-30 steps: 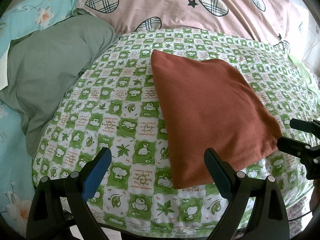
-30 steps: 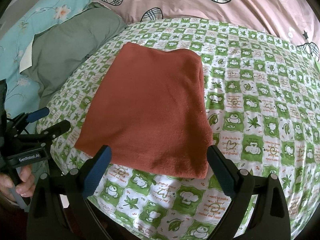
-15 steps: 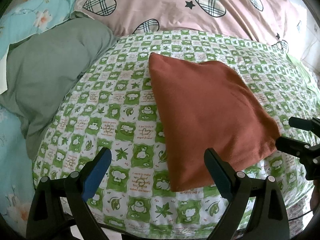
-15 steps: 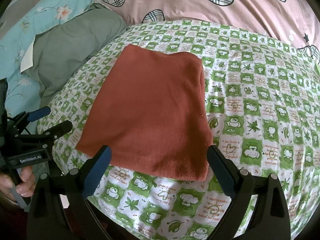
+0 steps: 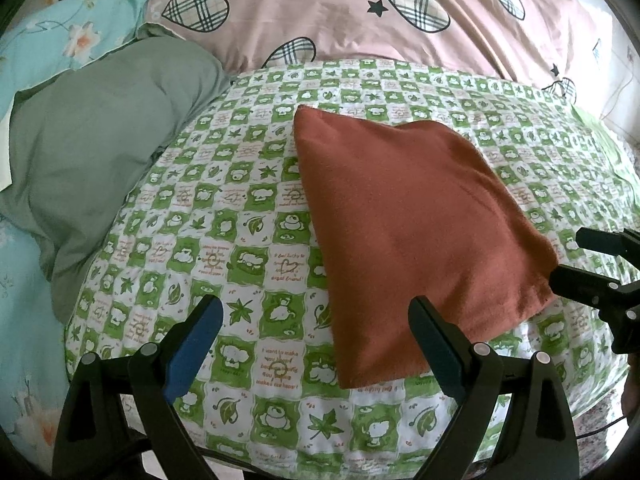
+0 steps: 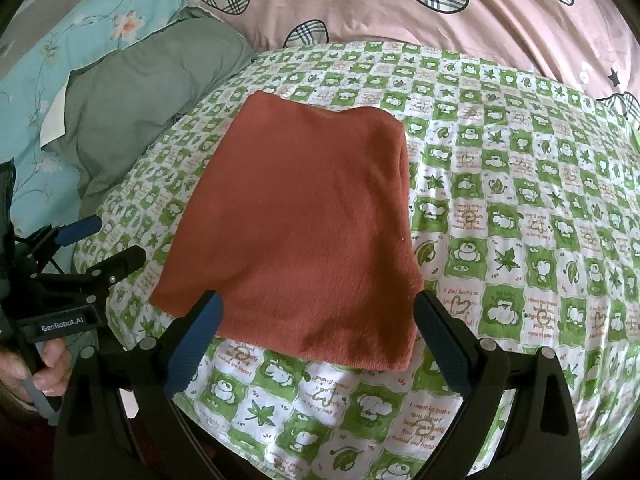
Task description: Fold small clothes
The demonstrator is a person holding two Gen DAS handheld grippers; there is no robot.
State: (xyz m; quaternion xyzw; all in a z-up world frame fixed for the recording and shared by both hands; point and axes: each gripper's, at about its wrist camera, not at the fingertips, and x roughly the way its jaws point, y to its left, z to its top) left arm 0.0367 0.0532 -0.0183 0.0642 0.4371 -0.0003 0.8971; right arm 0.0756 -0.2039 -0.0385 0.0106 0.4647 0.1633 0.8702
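Both tongs — left tongs (image 5: pixel 316 340) and right tongs (image 6: pixel 318 334) — hang spread wide, gripping nothing, at the near edge of the rust-red folded cloth (image 6: pixel 304 232). It lies flat on the green-checked bedsheet (image 6: pixel 520 208) — beyond it a grey-green pillow (image 5: pixel 100 148) and pink heart-print quilt (image 5: pixel 340 12).

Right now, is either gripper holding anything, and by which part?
Nothing is held. Left gripper and right gripper are both open, clear of the folded rust-red cloth.

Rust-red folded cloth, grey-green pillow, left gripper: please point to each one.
Rust-red folded cloth (image 6: pixel 304 232): right wrist view, middle of its top layer.
Grey-green pillow (image 5: pixel 104 132): left wrist view, its broad face.
Left gripper (image 5: pixel 316 344): left wrist view, midway between its open fingertips.
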